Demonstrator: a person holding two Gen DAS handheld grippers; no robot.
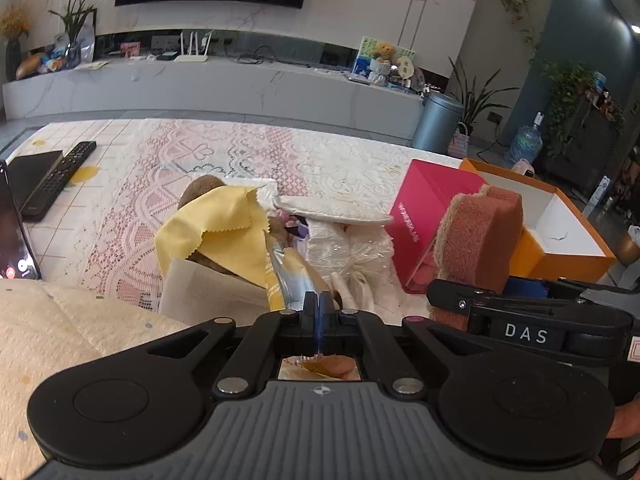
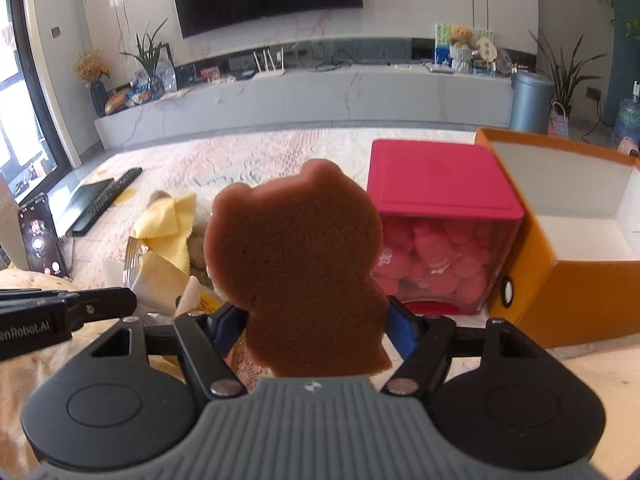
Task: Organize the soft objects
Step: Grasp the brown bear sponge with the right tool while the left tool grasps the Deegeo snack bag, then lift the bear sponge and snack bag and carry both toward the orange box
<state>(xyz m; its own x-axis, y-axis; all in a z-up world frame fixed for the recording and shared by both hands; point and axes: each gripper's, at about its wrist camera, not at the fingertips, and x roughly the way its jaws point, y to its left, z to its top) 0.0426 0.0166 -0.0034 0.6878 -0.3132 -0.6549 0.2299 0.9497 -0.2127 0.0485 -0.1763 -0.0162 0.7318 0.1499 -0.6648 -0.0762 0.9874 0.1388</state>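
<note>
My right gripper (image 2: 316, 320) is shut on a brown bear-shaped sponge (image 2: 296, 264) and holds it upright above the table. The sponge also shows in the left wrist view (image 1: 480, 240), with the right gripper (image 1: 496, 300) under it. My left gripper (image 1: 319, 304) is shut, and a silvery yellow wrapper (image 1: 288, 276) lies right at its tips; whether it is pinched is unclear. A heap of soft things lies ahead of it: a yellow cloth (image 1: 224, 232), a white pad (image 1: 332, 210) and white crinkly fabric (image 1: 356, 256). An open orange box (image 2: 568, 240) stands at the right.
A pink-lidded clear box (image 2: 440, 236) full of pink pieces stands between the heap and the orange box. A remote (image 1: 60, 176), a black case (image 1: 30, 168) and a phone (image 2: 42, 240) lie at the left. A cream cushion (image 1: 60, 340) is near left.
</note>
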